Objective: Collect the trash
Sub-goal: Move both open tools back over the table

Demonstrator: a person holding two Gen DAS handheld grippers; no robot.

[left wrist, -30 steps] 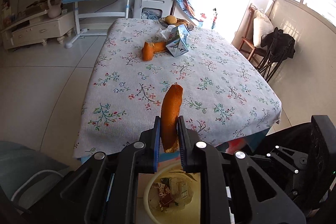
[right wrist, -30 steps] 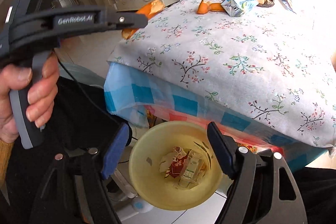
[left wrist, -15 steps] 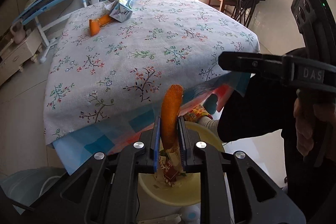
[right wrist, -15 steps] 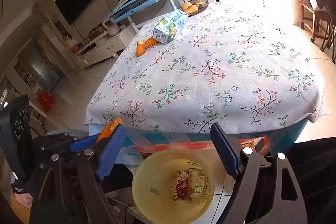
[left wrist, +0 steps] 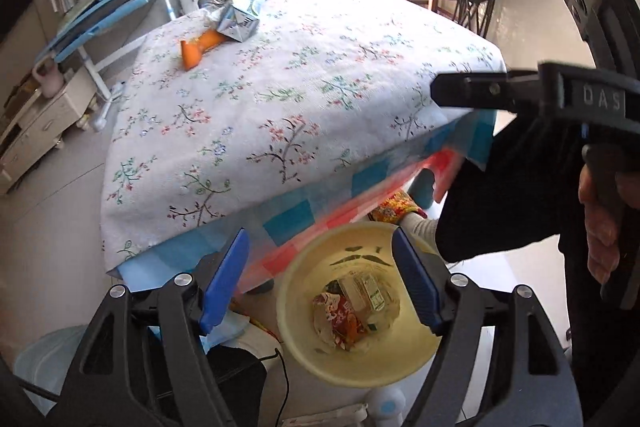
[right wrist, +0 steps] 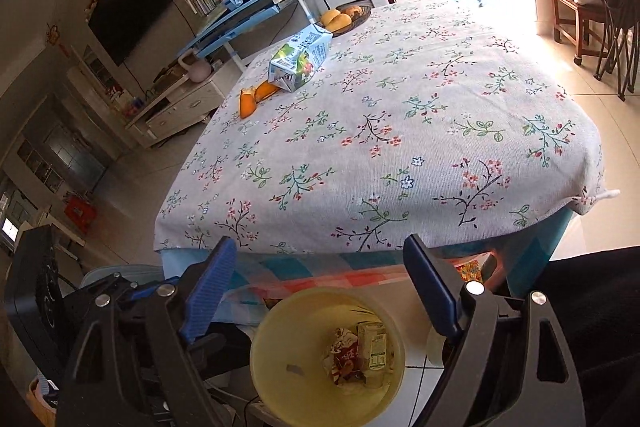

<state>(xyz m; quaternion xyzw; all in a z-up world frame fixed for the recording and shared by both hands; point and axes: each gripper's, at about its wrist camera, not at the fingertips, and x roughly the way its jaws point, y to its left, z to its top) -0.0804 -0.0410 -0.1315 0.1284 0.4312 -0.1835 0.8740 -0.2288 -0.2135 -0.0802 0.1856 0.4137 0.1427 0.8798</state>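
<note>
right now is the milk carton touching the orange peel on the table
Touching, as far as the right wrist view shows: the milk carton lies against the orange peel, covering its far end, no gap between.

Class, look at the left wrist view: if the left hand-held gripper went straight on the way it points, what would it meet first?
Probably the yellow bin on the floor: the left hand-held gripper points down into its mouth, toward the trash inside. Depth is uncertain.

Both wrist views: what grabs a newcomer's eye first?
The yellow bin on the floor below the table's near edge, wrappers and a small carton inside, framed by the open, empty left claw. Then the floral tablecloth, where an orange peel lies against a milk carton at the far end.
</note>
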